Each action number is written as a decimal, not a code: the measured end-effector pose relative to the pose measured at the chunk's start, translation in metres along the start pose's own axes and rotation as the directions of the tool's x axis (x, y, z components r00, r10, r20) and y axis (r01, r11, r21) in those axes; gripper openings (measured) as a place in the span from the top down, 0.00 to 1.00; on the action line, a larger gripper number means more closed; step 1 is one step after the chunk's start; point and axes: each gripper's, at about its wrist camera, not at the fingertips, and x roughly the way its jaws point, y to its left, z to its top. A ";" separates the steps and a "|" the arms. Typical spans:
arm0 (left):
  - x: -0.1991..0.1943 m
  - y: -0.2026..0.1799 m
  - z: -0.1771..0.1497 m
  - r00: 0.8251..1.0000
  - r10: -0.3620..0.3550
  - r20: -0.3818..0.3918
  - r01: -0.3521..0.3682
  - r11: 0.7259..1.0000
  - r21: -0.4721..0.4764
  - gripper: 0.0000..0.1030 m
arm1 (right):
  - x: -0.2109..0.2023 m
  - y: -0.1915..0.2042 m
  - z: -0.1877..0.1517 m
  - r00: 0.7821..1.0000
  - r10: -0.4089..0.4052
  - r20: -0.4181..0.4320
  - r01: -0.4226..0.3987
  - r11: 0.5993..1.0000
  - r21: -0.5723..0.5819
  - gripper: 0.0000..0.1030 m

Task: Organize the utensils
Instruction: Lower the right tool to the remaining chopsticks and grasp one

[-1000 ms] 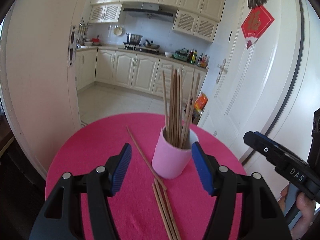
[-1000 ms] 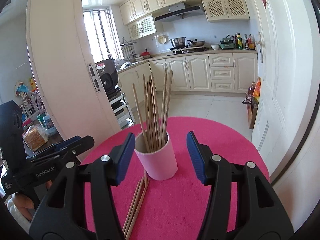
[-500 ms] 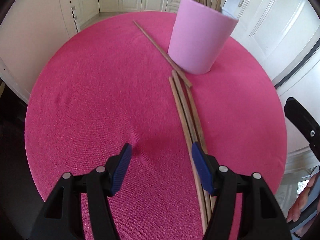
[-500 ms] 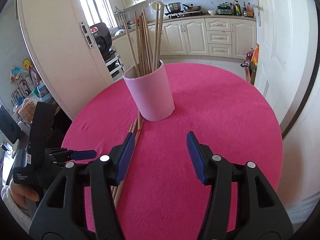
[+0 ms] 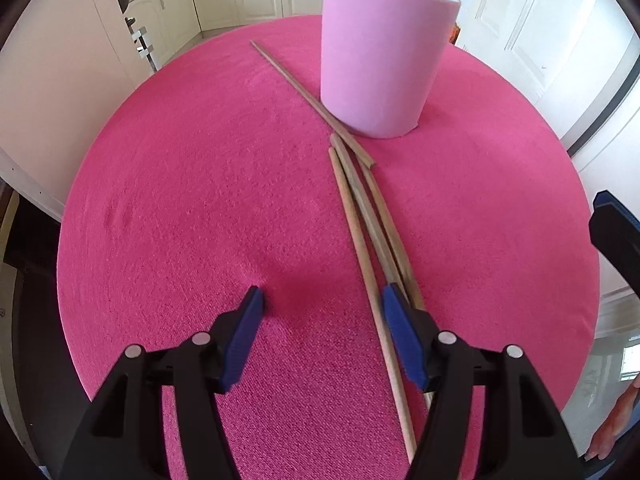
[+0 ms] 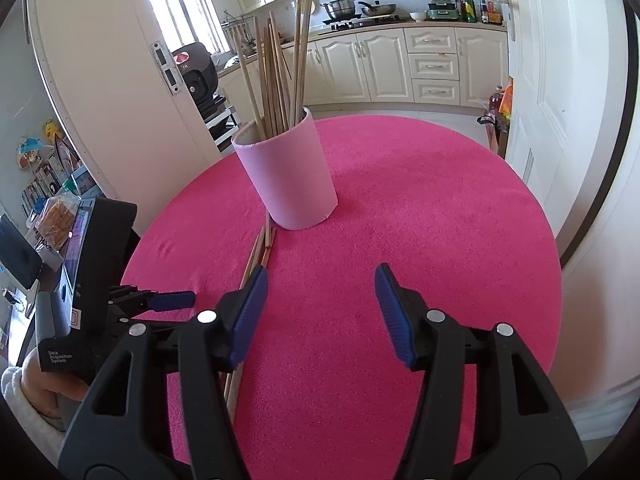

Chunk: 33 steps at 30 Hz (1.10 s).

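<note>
Jaws spread and holding nothing, the left gripper (image 5: 322, 316) angles down low over the pink tabletop (image 5: 180, 200), its right finger over loose chopsticks (image 5: 362, 216) whose long axes run toward the pink cup (image 5: 380, 60). The right gripper (image 6: 320, 284), equally wide, hovers level nearby.

A round table covered in bright pink textured cloth (image 5: 180, 208) carries an upright pale pink cylindrical cup (image 5: 380, 60). Three loose wooden chopsticks (image 5: 360, 216) lie side by side near it. A fourth thin wooden chopstick (image 5: 296, 80) lies slanted, touching the cup's base.
</note>
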 end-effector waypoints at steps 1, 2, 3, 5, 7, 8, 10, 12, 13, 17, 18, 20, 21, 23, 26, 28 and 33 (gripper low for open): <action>0.001 -0.003 0.001 1.000 0.016 0.004 -0.016 1.000 0.015 0.40 | 0.001 0.000 0.000 1.000 0.000 -0.004 0.000 1.000 -0.002 0.46; 0.002 -0.001 0.002 1.000 0.019 0.008 -0.019 1.000 0.020 0.40 | 0.001 0.000 0.000 1.000 -0.002 -0.009 0.002 1.000 -0.005 0.46; 0.002 0.000 0.002 1.000 0.016 0.009 -0.016 1.000 0.016 0.40 | 0.002 0.001 0.000 1.000 -0.005 -0.015 0.005 1.000 -0.009 0.46; 0.001 0.003 0.002 1.000 0.007 0.019 -0.007 1.000 0.015 0.47 | 0.005 0.001 0.000 0.999 -0.011 -0.031 0.011 1.000 -0.015 0.46; -0.003 0.011 0.000 1.000 0.005 0.028 -0.005 1.000 0.002 0.60 | 0.009 0.002 -0.001 0.999 -0.021 -0.050 0.020 1.000 -0.022 0.46; -0.004 0.015 -0.002 1.000 0.002 0.030 -0.001 1.000 -0.009 0.69 | 0.012 0.003 0.000 0.997 -0.026 -0.067 0.024 0.999 -0.027 0.46; -0.007 0.027 -0.002 0.999 -0.007 0.032 0.008 0.999 -0.034 0.83 | 0.020 0.008 0.000 0.994 -0.032 -0.100 0.028 0.999 -0.043 0.46; -0.009 0.035 -0.004 0.998 -0.048 0.031 0.050 0.997 -0.065 0.88 | 0.029 0.014 -0.001 0.990 -0.032 -0.140 0.023 0.998 -0.064 0.46; -0.009 0.041 -0.004 0.997 -0.066 0.029 0.069 0.994 -0.084 0.92 | 0.035 0.018 -0.001 0.986 -0.027 -0.165 0.015 0.997 -0.074 0.46; -0.011 0.059 -0.005 0.989 -0.143 0.038 0.147 0.978 -0.149 0.95 | 0.061 0.039 0.001 0.966 -0.025 -0.257 -0.006 0.993 -0.119 0.47; -0.012 0.062 -0.006 0.987 -0.155 0.046 0.160 0.974 -0.158 0.95 | 0.066 0.043 0.002 0.962 -0.024 -0.271 -0.010 0.992 -0.124 0.50; -0.015 0.065 -0.006 0.985 -0.161 0.057 0.168 0.971 -0.168 0.95 | 0.076 0.051 0.005 0.953 -0.020 -0.303 -0.019 0.992 -0.127 0.60; -0.016 0.066 -0.006 0.984 -0.167 0.059 0.175 0.970 -0.171 0.95 | 0.081 0.054 0.006 0.948 -0.025 -0.319 -0.018 0.991 -0.132 0.66; -0.017 0.069 -0.005 0.983 -0.175 0.059 0.183 0.966 -0.181 0.95 | 0.089 0.061 0.009 0.940 -0.053 -0.337 0.001 0.988 -0.153 0.68; -0.016 0.075 -0.008 0.981 -0.186 0.056 0.193 0.962 -0.193 0.95 | 0.097 0.066 0.012 0.930 -0.076 -0.360 0.015 0.986 -0.168 0.69; -0.013 0.079 -0.009 0.979 -0.195 0.052 0.202 0.960 -0.196 0.95 | 0.102 0.068 0.012 0.924 -0.092 -0.370 0.025 0.983 -0.180 0.71; -0.007 0.083 -0.006 0.978 -0.202 0.051 0.208 0.957 -0.202 0.95 | 0.114 0.075 0.009 0.909 -0.115 -0.400 0.033 0.978 -0.206 0.75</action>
